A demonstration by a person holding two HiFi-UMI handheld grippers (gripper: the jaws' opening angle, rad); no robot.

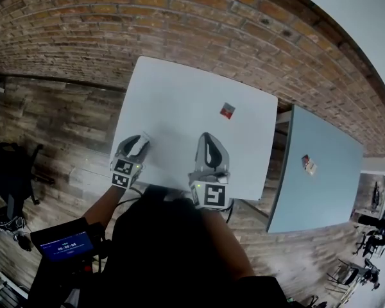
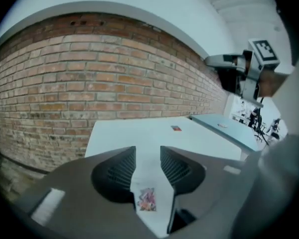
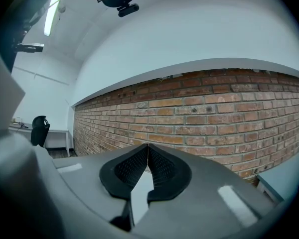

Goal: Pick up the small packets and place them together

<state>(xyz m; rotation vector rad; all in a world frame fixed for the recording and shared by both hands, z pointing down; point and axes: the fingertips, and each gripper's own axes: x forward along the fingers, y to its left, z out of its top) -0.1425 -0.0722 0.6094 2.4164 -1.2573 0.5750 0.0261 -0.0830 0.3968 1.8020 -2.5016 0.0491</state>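
Shows the left tool (image 2: 148, 156) low over the near left corner of the white counter (image 1: 179, 88), jaws apart and pressing on nothing, a small pink packet (image 2: 146, 199) lying flat on the counter in the gap between them, back near the tool's throat. Finds the right tool (image 3: 148, 147) further right along the near edge, jaws together on nothing, aimed level at the brick wall (image 3: 214, 118). Leaves a red packet (image 1: 227, 110) well apart toward the far right corner of the same counter, and a third packet (image 1: 308, 164) on the neighbouring blue-grey counter (image 1: 333, 191), toward the side facing the white one. Suggests a gathering barely begun, with three packets in three separate places; cannot settle from these views alone between a pick about to be made and a spot chosen for the pile. Puts the main hazard at the pinch: thin, flat and probably slick, likely to slip from under ribbed pads (image 2: 120, 171) closing too high, or to be scraped toward the near edge and off onto the wooden floor (image 1: 64, 127) by a pad dragging across the surface. Risks also a corner-only catch from closing off centre, then a drop on the way across. Warns too of a knock between the two tools, close together along the near edge, and of a long reach to the blue-grey counter for the third packet.
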